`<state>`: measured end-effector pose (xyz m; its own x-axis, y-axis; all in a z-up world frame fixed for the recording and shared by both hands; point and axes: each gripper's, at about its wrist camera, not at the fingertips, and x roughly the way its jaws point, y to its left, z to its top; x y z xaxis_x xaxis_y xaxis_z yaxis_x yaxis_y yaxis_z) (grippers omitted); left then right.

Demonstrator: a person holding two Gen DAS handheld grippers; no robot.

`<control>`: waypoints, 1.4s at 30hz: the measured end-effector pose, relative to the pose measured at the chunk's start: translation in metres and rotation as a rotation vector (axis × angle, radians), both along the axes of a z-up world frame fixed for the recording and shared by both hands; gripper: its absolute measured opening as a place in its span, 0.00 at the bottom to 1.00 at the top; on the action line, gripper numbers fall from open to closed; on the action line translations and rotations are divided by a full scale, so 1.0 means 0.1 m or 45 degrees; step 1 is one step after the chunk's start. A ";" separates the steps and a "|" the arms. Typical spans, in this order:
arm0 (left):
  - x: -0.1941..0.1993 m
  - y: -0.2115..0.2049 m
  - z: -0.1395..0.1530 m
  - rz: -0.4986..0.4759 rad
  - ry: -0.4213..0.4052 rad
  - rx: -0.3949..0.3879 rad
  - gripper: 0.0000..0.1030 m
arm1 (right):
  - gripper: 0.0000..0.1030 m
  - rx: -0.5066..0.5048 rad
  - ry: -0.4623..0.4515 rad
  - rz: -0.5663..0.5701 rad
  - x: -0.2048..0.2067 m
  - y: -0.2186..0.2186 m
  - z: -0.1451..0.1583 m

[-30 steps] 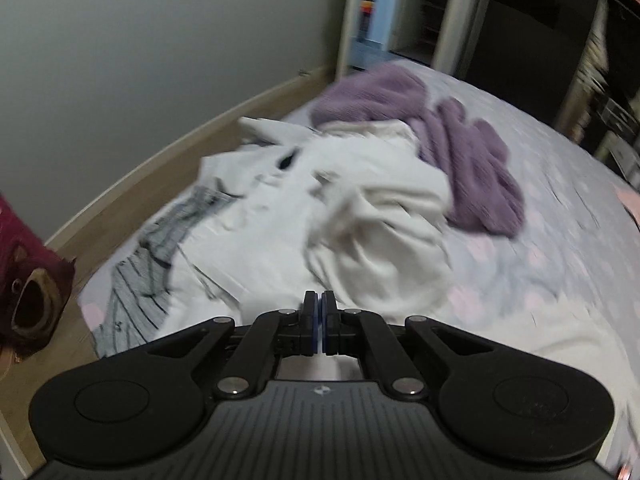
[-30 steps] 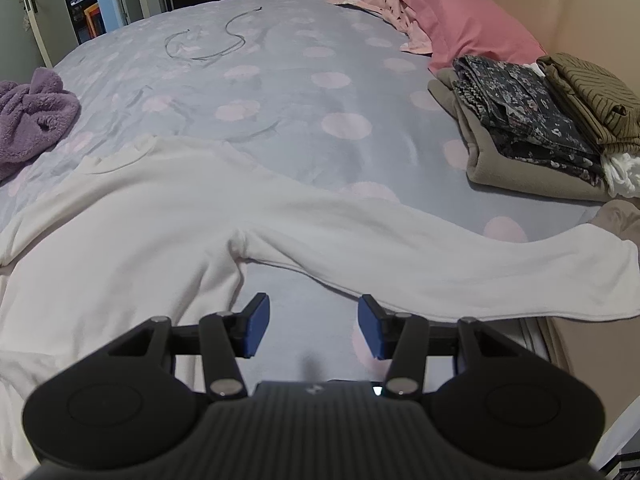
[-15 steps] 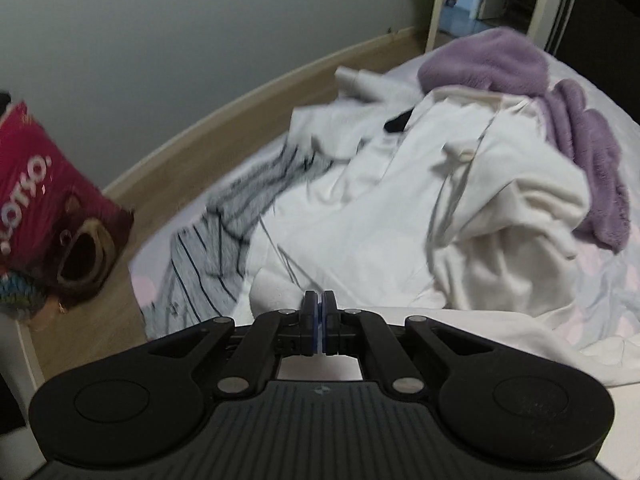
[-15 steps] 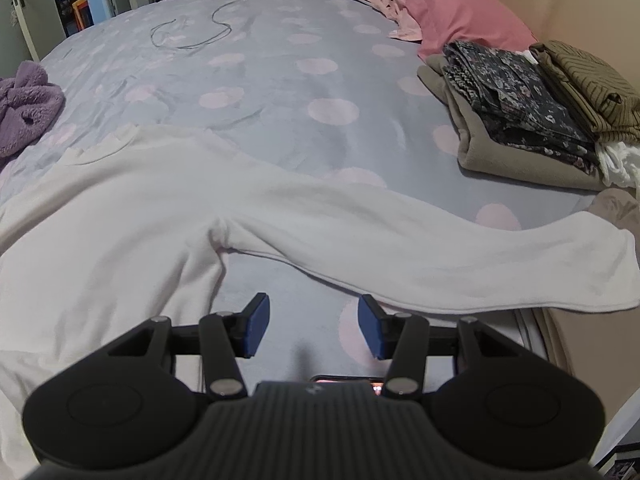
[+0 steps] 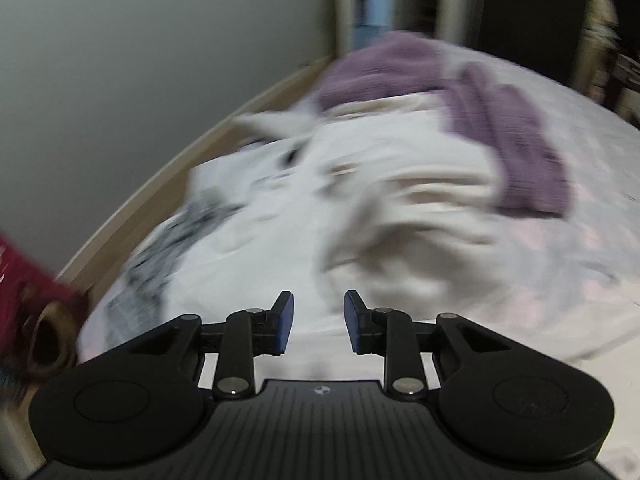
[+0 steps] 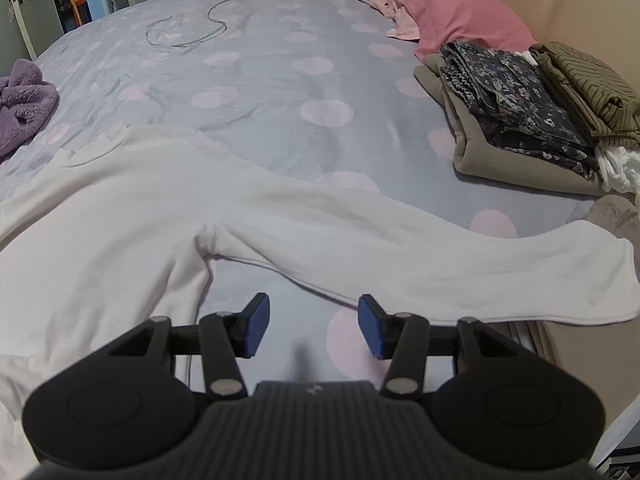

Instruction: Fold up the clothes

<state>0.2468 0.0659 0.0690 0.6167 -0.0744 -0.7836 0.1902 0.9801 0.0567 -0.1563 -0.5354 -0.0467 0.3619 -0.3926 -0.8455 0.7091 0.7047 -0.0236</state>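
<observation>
Grey dotted bed sheet [image 6: 280,92] | white top [image 6: 120,216] flat at 9 o'clock, sleeve to 3 | folded stack [image 6: 516,108] at 2, pink pillow [image 6: 452,8] at 1 | right tool [image 6: 312,326] spread, empty | left tool [image 5: 319,322] just opening, empty, over blurred clothes heap [image 5: 360,184].

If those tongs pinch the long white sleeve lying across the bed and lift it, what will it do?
The white sleeve would probably flop and drape, since it lies flat and creased on the bedsheet. It looks fleecy, so likely not slippery. It joins the white top, so that would probably drag along.
</observation>
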 end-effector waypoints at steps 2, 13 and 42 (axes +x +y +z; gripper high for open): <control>-0.04 -0.30 0.06 -0.109 -0.010 -0.026 0.26 | 0.51 0.015 0.000 0.007 0.03 -0.06 0.00; -0.02 -2.04 -0.24 -0.573 0.028 -0.106 0.26 | 0.51 0.062 -0.012 0.059 0.23 -0.40 -0.01; 0.13 -4.03 -1.95 -0.912 0.243 -0.206 0.04 | 0.18 0.088 -0.168 0.421 2.18 -0.81 -0.80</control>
<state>0.2596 -0.3374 -0.1262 0.2290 -0.5290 -0.8171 0.7754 0.6066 -0.1754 0.0620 -0.6159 -0.1267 0.5677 -0.1794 -0.8035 0.4363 0.8932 0.1088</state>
